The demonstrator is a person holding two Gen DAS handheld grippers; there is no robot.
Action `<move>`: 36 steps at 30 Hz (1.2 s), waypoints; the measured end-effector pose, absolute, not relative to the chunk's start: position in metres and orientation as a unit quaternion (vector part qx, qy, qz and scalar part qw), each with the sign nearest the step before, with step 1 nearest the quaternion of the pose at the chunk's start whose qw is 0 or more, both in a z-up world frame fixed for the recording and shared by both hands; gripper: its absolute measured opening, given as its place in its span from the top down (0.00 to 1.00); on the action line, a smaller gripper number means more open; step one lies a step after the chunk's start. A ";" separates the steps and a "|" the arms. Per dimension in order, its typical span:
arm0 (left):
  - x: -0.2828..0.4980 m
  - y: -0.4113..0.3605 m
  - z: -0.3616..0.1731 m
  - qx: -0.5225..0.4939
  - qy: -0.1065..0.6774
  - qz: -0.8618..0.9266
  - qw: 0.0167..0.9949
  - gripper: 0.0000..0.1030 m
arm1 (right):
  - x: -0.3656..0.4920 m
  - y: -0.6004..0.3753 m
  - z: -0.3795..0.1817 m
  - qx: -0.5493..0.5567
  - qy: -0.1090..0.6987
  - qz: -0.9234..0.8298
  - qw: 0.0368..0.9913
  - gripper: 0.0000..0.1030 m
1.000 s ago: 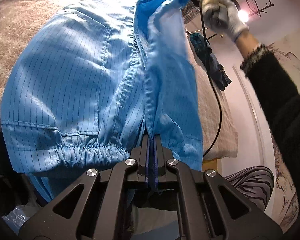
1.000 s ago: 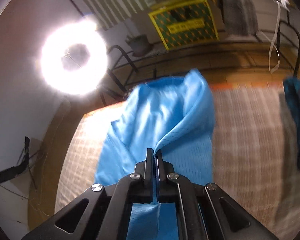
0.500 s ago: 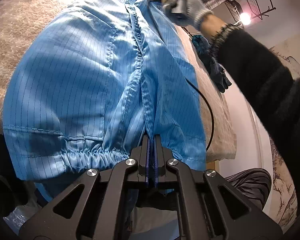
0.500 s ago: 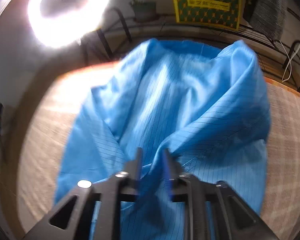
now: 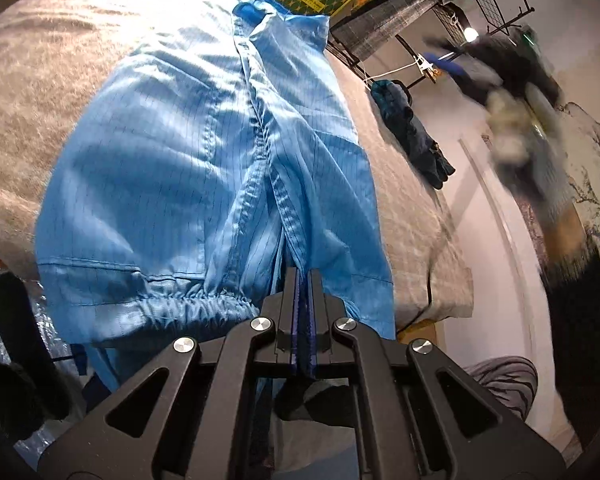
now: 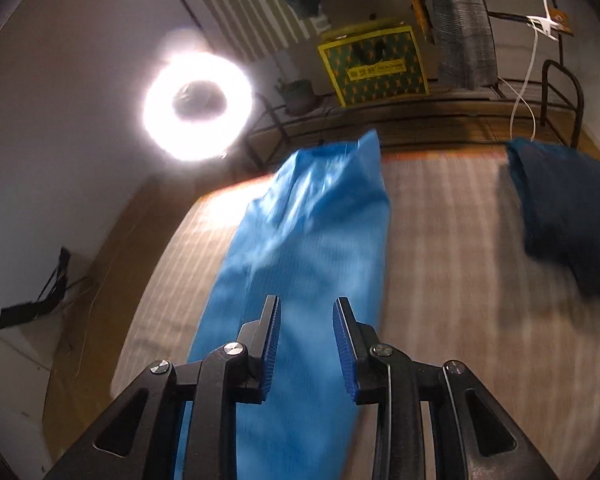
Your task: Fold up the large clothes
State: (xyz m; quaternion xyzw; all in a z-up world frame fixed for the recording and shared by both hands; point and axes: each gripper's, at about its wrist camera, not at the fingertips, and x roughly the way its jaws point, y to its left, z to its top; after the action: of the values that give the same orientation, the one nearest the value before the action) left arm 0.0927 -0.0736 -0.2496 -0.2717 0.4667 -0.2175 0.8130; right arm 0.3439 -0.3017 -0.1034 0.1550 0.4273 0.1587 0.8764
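Blue striped work garment lying lengthwise on the blanket-covered bed, collar far; left gripper pinching its near hem, right gripper hovering wide-open, empty.

Left claw clamped tight on cloth, right claw spread wide, gripping nothing, raised high

The garment lies lengthwise down the middle of the bed, its collar toward the far edge. A second bundle of clothing sits well apart near the right edge. Beyond the far edge stand a bag and a ring lamp, the lamp to the left.
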 end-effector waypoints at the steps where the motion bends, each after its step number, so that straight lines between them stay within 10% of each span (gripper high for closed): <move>1: 0.091 -0.075 -0.248 -0.266 0.465 -0.215 0.817 0.99 | 0.318 -0.306 -0.105 0.150 0.430 0.163 0.875 0.71; 11: 0.065 -0.048 -0.224 -0.211 0.453 -0.212 0.840 0.98 | 0.156 -0.284 -0.193 0.071 0.498 0.182 0.845 0.64; 15: 0.068 -0.016 -0.218 -0.205 0.450 -0.171 0.852 0.73 | 0.142 -0.276 -0.219 0.063 0.508 0.163 0.844 0.64; 26: 0.083 0.006 -0.228 -0.162 0.461 -0.116 0.865 0.73 | 0.125 -0.195 -0.238 0.025 0.488 0.255 0.834 0.74; 32: 0.091 0.013 -0.233 -0.163 0.478 -0.129 0.854 0.54 | 0.115 -0.179 -0.236 0.019 0.501 0.321 0.804 0.75; 36: 0.104 0.028 -0.244 -0.214 0.506 -0.149 0.822 0.46 | 0.107 -0.223 -0.210 0.041 0.473 0.293 0.830 0.45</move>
State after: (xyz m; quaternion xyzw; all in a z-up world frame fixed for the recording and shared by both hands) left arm 0.1040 0.0280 -0.2436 -0.2143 0.5058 -0.1495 0.8221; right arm 0.1067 -0.2226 -0.2098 0.0410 0.4733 0.2933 0.8297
